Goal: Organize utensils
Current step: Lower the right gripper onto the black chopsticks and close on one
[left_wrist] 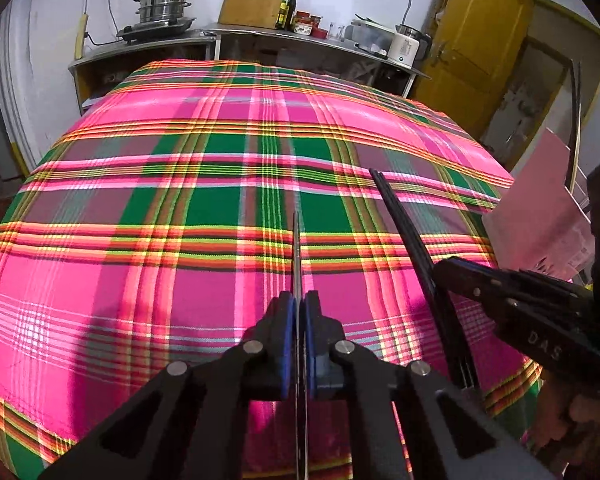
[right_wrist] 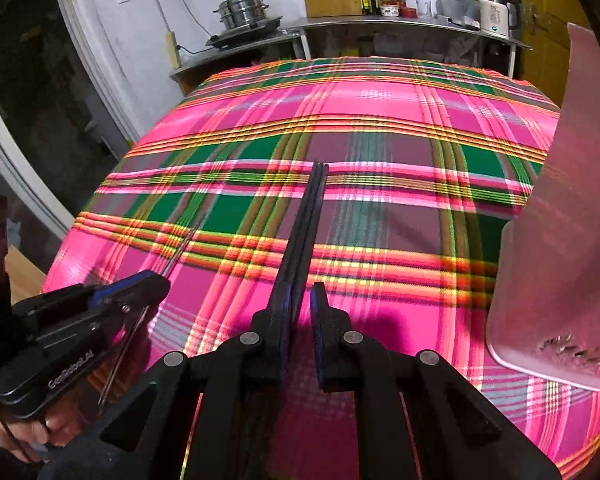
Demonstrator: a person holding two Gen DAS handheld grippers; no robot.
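My left gripper [left_wrist: 299, 300] is shut on a thin metal utensil [left_wrist: 296, 256], seen edge-on, sticking forward above the plaid tablecloth [left_wrist: 180, 200]. It also shows in the right wrist view [right_wrist: 156, 280] at lower left, with the thin utensil [right_wrist: 180, 248] poking out. My right gripper [right_wrist: 302, 292] is shut on black chopsticks [right_wrist: 306, 216] that point forward over the cloth. In the left wrist view the right gripper [left_wrist: 444, 268] sits at the right, holding the black chopsticks [left_wrist: 400, 220].
A pale pink utensil holder [right_wrist: 548, 260] stands at the table's right edge, also in the left wrist view [left_wrist: 540, 216]. Behind the table, a steel counter [left_wrist: 260, 36] carries a steamer pot [left_wrist: 164, 4], bottles, a kettle [left_wrist: 406, 44] and a cutting board. A yellow door [left_wrist: 472, 40] is at the right.
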